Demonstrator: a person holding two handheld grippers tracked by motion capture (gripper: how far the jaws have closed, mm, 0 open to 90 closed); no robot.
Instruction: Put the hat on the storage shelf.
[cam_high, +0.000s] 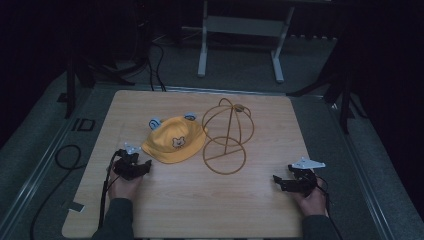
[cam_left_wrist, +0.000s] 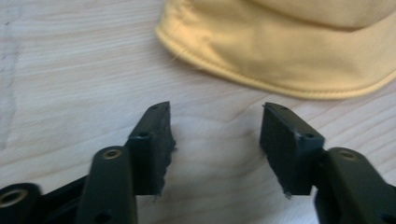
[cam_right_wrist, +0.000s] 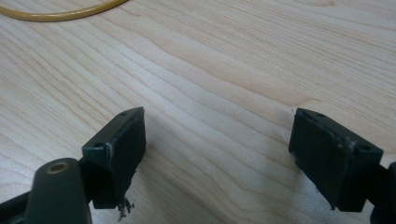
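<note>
Centrally, the yellow cap (cam_high: 174, 141) lies flat on the table (cam_high: 190, 205), just ahead of the left gripper (cam_high: 145, 166), whose jaws stand wide and empty; the right gripper (cam_high: 276, 180), well apart, likewise gapes wide.

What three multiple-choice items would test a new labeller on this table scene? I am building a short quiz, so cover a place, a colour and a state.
1. Where does the wire hat stand sit relative to the hat?
A. on the hat's right
B. on the hat's left
C. under the hat

2. What colour is the hat?
A. red
B. yellow
C. green

3. How is the left gripper?
A. shut on the hat
B. shut, empty
C. open, empty

Key: 1 A, the high view shows the stand right of the hat; 2 B, the fabric is yellow; 3 C, bare table shows between its parted jaws.
</note>
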